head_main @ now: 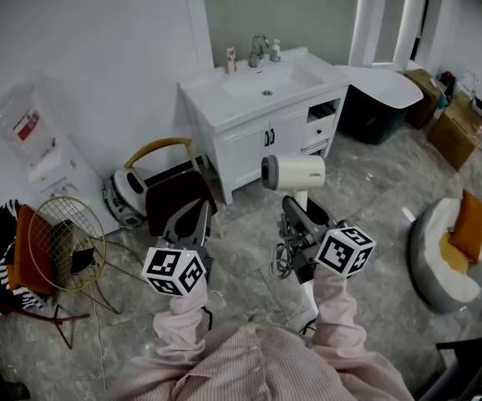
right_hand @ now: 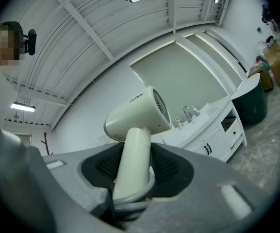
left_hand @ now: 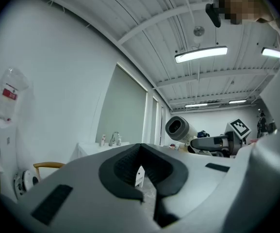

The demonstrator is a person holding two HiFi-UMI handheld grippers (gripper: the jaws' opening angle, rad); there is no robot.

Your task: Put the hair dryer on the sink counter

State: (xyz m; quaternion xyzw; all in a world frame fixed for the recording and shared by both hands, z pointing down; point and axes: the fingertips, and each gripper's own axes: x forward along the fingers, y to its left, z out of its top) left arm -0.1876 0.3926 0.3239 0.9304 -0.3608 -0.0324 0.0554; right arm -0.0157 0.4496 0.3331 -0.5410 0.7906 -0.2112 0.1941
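Hair dryer [head_main: 293, 172] gripped by handle in right gripper [right_hand: 135, 166] jaws, well short of sink counter [head_main: 224, 111], placement pending; left gripper [head_main: 192, 224] jaws closed, empty.

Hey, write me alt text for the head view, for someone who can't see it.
Seen from above, the right gripper holds a cream hair dryer upright by its handle, with the white sink counter ahead across the floor. The left gripper beside it holds nothing.
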